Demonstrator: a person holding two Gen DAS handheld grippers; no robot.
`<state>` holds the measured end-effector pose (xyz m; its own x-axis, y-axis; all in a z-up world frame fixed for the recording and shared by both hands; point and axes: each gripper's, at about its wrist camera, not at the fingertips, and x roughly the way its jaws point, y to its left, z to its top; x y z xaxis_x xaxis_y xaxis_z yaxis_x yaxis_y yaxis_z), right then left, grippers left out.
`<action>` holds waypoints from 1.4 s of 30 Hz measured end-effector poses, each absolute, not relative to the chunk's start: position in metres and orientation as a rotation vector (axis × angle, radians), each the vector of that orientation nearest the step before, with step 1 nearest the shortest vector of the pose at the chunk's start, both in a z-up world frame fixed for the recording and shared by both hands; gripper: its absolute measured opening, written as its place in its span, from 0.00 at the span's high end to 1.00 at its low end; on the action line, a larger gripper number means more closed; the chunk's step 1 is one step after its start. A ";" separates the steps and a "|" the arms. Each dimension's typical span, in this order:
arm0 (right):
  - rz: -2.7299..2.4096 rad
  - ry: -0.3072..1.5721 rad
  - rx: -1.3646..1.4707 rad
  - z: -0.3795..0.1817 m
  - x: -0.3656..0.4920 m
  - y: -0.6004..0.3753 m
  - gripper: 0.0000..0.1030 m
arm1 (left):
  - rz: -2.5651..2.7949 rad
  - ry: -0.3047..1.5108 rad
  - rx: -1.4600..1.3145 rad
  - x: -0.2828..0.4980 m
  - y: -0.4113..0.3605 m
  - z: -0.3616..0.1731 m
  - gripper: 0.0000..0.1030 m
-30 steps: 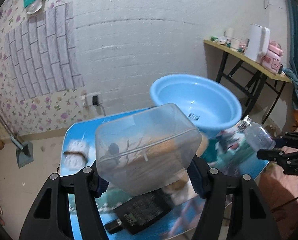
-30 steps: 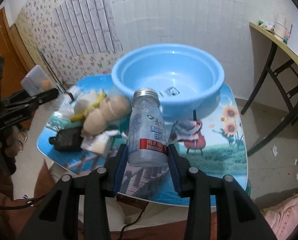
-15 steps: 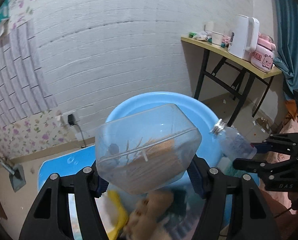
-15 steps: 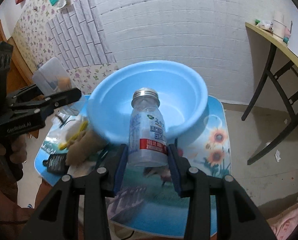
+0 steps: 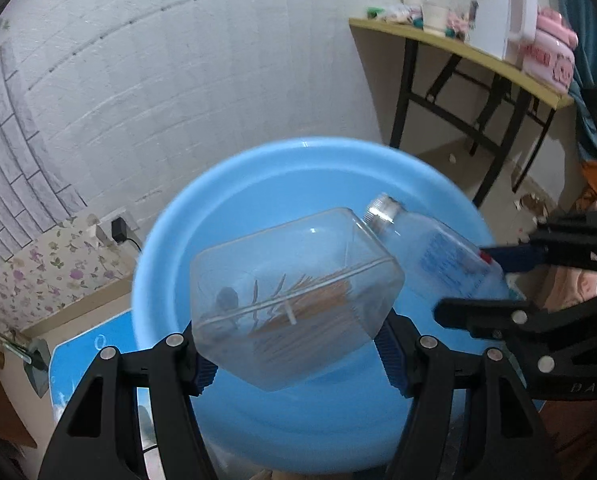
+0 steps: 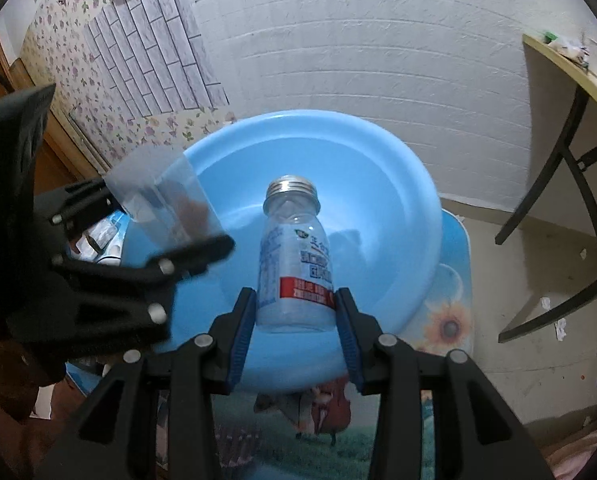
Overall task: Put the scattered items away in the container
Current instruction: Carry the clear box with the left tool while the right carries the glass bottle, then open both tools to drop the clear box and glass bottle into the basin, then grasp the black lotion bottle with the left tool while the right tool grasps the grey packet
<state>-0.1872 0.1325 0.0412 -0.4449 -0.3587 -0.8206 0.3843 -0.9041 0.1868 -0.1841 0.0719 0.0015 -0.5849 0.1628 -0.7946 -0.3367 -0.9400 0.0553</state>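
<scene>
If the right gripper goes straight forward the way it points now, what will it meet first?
Most likely the inside of the blue basin. The right gripper, shut on the clear bottle, points into the basin's hollow, so the bottle's metal cap would arrive first. Depth is hard to judge.

This is a lived-in room of a home: a white brick-pattern wall meets floral wallpaper at 10 o'clock, with a plug in a wall socket low down. At 2 o'clock a folding side table carries a white kettle, a cup and a pink box, and the low tabletop wears a printed sunflower picture.
</scene>
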 end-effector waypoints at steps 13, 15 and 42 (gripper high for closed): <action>-2.331 -0.018 1.357 0.033 -0.196 0.135 0.61 | 2.636 0.367 -1.154 -0.153 0.068 0.008 0.35; -2.348 -0.023 1.354 0.035 -0.191 0.135 0.61 | 2.638 0.334 -1.117 -0.141 0.066 0.014 0.30; -2.555 -0.171 1.260 0.059 -0.117 0.165 0.59 | 2.750 0.119 -1.237 -0.020 -0.045 -0.019 0.29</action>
<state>-0.1170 0.1648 0.0585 -0.5771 -0.3056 -0.7573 0.2020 -0.9519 0.2302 -0.0204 -0.0446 -0.0188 -0.6574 0.0805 -0.7492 -0.1450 -0.9892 0.0208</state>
